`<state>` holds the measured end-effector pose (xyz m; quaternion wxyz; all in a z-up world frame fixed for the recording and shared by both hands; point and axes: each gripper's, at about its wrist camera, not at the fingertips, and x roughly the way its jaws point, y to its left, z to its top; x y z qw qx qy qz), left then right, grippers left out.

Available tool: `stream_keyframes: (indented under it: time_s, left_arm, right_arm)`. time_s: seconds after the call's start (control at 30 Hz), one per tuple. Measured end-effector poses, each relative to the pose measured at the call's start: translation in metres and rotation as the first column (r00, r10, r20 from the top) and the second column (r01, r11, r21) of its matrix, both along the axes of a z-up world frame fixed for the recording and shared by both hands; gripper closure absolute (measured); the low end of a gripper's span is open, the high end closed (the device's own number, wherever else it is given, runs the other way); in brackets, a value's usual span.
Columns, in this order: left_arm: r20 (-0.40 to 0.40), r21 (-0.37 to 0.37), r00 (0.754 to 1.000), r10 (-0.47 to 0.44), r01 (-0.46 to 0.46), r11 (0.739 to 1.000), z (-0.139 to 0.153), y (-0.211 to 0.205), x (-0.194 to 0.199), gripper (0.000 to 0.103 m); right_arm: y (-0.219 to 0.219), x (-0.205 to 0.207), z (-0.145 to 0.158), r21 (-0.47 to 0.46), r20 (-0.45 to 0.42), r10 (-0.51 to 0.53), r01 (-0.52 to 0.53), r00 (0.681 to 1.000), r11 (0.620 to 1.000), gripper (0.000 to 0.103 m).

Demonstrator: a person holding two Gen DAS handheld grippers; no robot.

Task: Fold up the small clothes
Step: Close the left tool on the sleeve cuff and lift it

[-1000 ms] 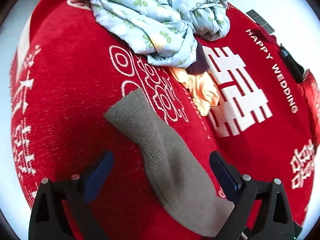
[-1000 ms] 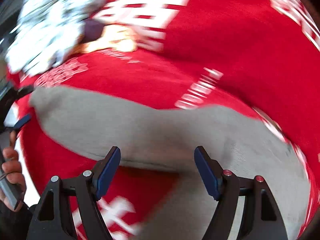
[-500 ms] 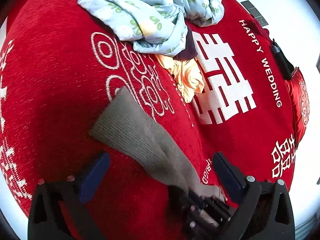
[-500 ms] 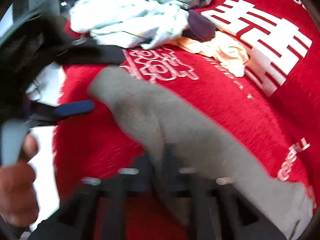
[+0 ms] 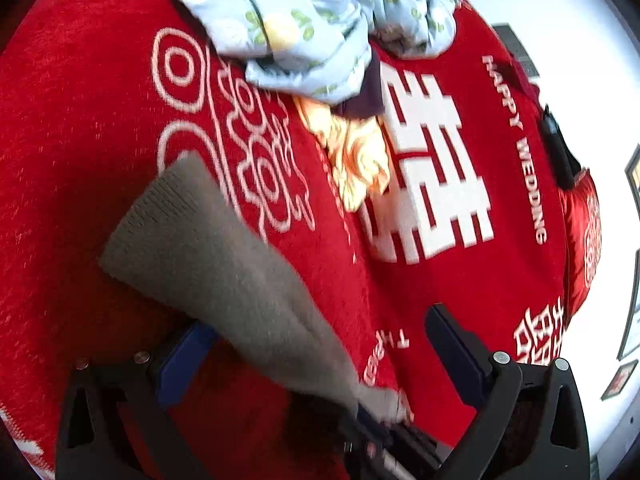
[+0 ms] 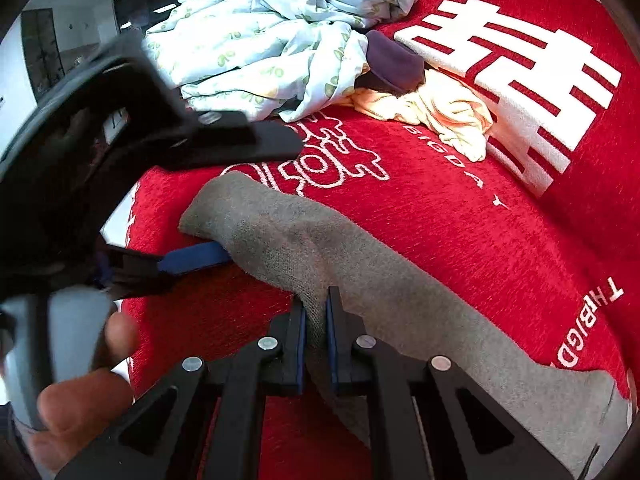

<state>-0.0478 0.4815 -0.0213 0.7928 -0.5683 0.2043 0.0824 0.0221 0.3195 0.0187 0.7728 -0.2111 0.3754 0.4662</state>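
Sock [image 6: 360,280] w/ clothes pile [image 6: 280,28] on red wedding blanket [image 6: 460,220].

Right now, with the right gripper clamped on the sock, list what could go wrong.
1. The right gripper pinches only a thin ridge along the grey sock's near edge; lifting may let it slip out.
2. The open left gripper has one finger partly under the sock near the cuff, so it could snag.
3. Dragging the sock could bunch the red blanket.
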Motion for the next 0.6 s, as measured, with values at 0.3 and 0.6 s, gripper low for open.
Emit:
stream_keyframes:
  time_s: [0.3, 0.6]
  left_arm:
    - [-0.088, 0.061, 0.995, 0.045, -0.040, 0.997, -0.014, 0.007, 0.003, 0.081]
    - [-0.143, 0.224, 0.987, 0.070, -0.037, 0.974, 0.007, 0.001, -0.007, 0.091]
  right_arm:
    - [-0.024, 0.007, 0.003, -0.008, -0.065, -0.042, 0.042, 0.997, 0.999, 0.073]
    - [-0.141, 0.066, 0.008, -0.029, 0.004, -0.437, 0.437, 0.899, 0.899, 0.039]
